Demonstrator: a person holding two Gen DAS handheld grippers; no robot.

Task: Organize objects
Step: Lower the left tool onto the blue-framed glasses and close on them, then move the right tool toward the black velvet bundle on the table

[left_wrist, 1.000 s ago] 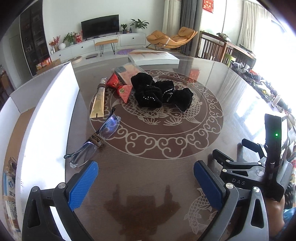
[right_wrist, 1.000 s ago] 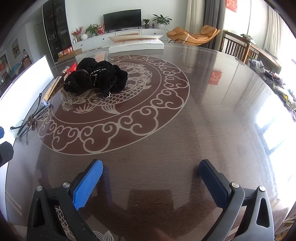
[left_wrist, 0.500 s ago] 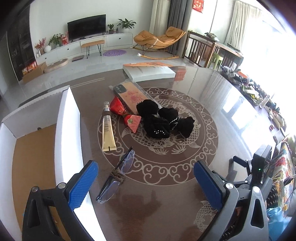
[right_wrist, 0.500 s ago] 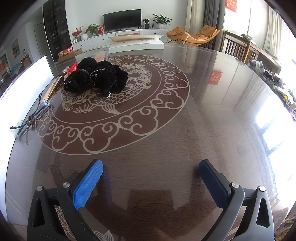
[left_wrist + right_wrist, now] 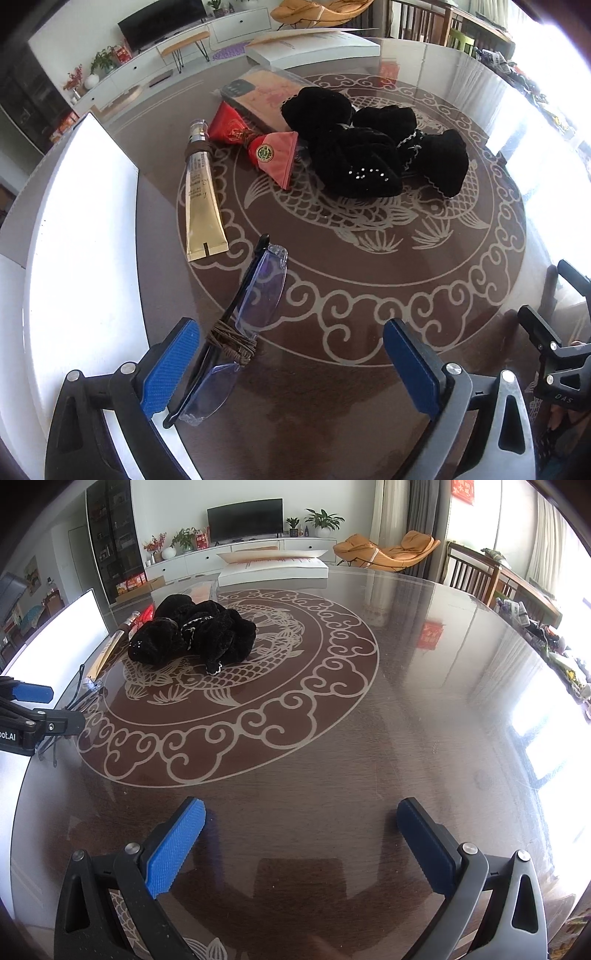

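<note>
Folded glasses (image 5: 258,291) with a brown cord around the middle lie on the dark table (image 5: 332,406), right beside the left pad of my open left gripper (image 5: 291,369). Beyond them lie a gold tube (image 5: 201,206), a red pouch (image 5: 232,127), a pink pouch (image 5: 279,157), a flat packaged case (image 5: 262,94) and a pile of black cloth (image 5: 369,155). My right gripper (image 5: 301,845) is open over bare table, well short of the black cloth (image 5: 192,631). In the right wrist view, the left gripper (image 5: 48,707) stands over the partly hidden glasses (image 5: 79,696).
An open white box (image 5: 85,229) stands along the left side of the table, its wall close to my left finger. A flat white box (image 5: 273,568) lies at the table's far edge. The right gripper's frame (image 5: 557,354) shows at the right in the left wrist view.
My left gripper swung up over the box, then came down and forward to the glasses, which now lie just inside its left finger. The right gripper has stayed put.
</note>
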